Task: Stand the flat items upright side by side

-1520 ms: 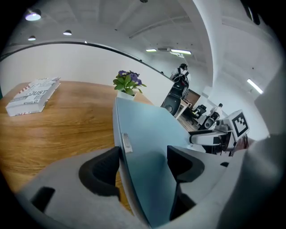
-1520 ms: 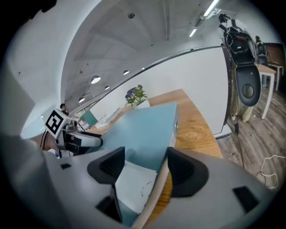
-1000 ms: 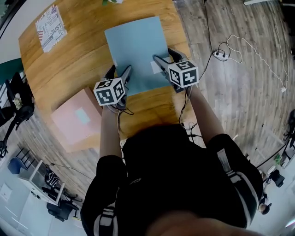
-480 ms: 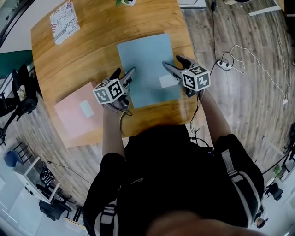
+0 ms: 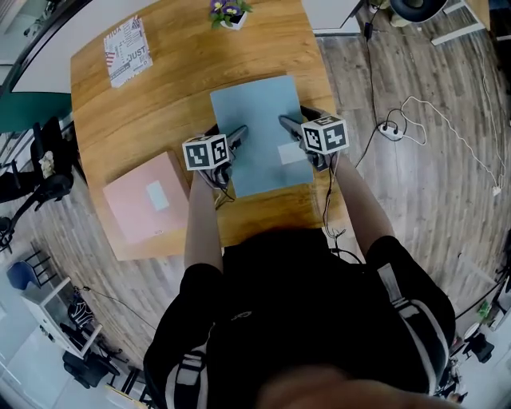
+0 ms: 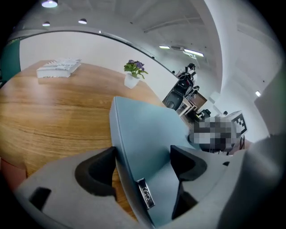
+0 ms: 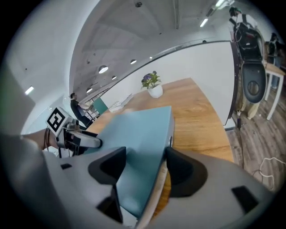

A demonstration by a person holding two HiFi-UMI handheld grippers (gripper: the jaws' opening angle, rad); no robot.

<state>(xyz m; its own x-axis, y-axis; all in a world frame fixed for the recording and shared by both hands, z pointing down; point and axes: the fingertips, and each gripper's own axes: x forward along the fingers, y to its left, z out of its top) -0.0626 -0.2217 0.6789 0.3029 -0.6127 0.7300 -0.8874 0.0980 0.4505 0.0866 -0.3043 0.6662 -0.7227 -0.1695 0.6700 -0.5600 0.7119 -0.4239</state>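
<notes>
Both claws are on the blue binder (image 5: 259,112) right now, in the middle of the wooden bench (image 5: 160,88). The left claw (image 5: 227,132) is working the binder's left edge. Its jaws have just been widening, the edge is sitting between them, and a pad is pressing on each side of it. A small metal label holder (image 6: 146,199) is showing on the binder's narrow side, just inside that claw.

Over on the right, the right claw (image 5: 295,120) is pinching the opposite edge. One pad is lying on the cover, the other is bearing against the side where a pale strip is showing under the cover. A white label (image 5: 291,152) is sitting on the cover just beside this claw. Whether the binder is resting flat on the wood or tipping up, I cannot tell.

A pink folder (image 5: 144,200) is lying flat at the near left corner, well apart from the binder. A printed booklet (image 5: 128,49) is lying at the far left, and a small potted plant (image 5: 227,12) is standing at the far edge. Cables (image 5: 415,112) are trailing over the floor (image 5: 415,208) to the right.
</notes>
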